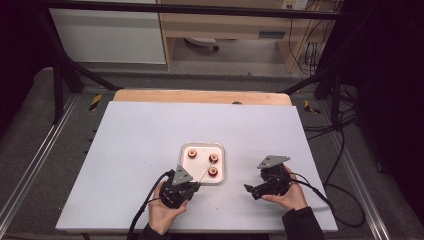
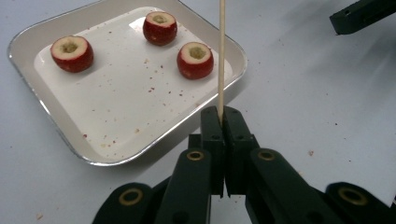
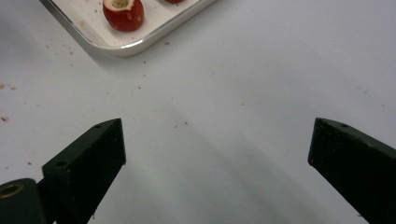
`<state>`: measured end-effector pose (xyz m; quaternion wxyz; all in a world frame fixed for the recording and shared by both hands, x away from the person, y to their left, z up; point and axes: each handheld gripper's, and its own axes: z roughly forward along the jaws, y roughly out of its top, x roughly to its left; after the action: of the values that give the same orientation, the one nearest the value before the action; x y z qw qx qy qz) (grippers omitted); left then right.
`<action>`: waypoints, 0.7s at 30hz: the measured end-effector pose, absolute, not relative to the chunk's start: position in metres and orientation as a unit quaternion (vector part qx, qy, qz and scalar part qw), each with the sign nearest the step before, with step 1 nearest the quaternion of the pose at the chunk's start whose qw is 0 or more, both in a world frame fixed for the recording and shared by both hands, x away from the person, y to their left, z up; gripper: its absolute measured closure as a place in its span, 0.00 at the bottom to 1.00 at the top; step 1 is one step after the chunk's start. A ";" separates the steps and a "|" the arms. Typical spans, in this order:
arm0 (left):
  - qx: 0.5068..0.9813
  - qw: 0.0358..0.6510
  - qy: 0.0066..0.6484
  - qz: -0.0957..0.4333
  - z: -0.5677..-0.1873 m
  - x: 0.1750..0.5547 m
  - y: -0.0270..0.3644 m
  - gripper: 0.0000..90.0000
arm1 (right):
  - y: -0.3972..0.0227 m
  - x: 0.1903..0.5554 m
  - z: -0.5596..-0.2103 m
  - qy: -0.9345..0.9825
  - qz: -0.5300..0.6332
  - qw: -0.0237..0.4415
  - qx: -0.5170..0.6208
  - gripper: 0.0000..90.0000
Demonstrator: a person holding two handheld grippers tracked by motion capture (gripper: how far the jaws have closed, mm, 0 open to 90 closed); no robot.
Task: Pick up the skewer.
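While the left gripper point(image 2: 221, 116) clamps the thin wooden skewer point(image 2: 221, 56), its long axis points to twelve o'clock past the cored red fruit piece point(image 2: 195, 59) in the white square tray point(image 2: 56, 126); the right gripper point(image 3: 217, 154) stands wide apart, empty, at three o'clock

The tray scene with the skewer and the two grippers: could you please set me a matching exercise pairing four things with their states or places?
Things:
1. wooden skewer
2. right gripper
3. cored red fruit pieces
4. tray

States or places:
A. jaws wide apart, nothing between them
B. resting on the white table, between the two hands
C. clamped between the shut jaws of the left gripper
D. lying in the tray, three of them, hollow side up

Pairs: 1-C, 2-A, 3-D, 4-B
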<state>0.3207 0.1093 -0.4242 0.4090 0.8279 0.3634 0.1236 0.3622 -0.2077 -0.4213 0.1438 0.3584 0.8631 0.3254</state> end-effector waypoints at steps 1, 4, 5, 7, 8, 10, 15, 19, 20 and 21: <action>0.825 0.414 0.365 0.124 -0.425 0.320 0.112 0.98 | -0.207 0.362 -0.421 0.860 0.331 0.139 0.363 0.04; 0.817 0.423 0.371 0.124 -0.429 0.317 0.118 0.98 | -0.207 0.363 -0.419 0.854 0.337 0.128 0.375 0.03; 0.815 0.426 0.373 0.126 -0.430 0.317 0.119 0.98 | -0.206 0.363 -0.418 0.852 0.336 0.126 0.381 0.03; 0.811 0.430 0.376 0.127 -0.431 0.315 0.122 0.98 | -0.204 0.365 -0.417 0.850 0.331 0.126 0.391 0.03; 0.808 0.433 0.377 0.129 -0.432 0.315 0.124 0.98 | -0.203 0.365 -0.417 0.850 0.330 0.124 0.392 0.03; 0.803 0.440 0.381 0.127 -0.434 0.313 0.127 0.98 | -0.200 0.367 -0.416 0.850 0.325 0.124 0.396 0.03; 0.795 0.449 0.386 0.128 -0.437 0.310 0.134 0.98 | -0.191 0.371 -0.412 0.849 0.321 0.120 0.402 0.03; 0.794 0.452 0.387 0.124 -0.441 0.308 0.137 0.98 | -0.183 0.374 -0.408 0.846 0.328 0.114 0.404 0.03; 0.795 0.451 0.387 0.123 -0.442 0.308 0.137 0.98 | -0.181 0.375 -0.408 0.845 0.328 0.113 0.406 0.03; 0.794 0.452 0.388 0.123 -0.443 0.307 0.137 0.98 | -0.179 0.376 -0.407 0.844 0.331 0.113 0.406 0.03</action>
<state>0.3074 0.1371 -0.4428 0.4518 0.7940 0.3876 0.1230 0.3757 -0.1786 -0.4071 0.1129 0.4057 0.8445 0.3309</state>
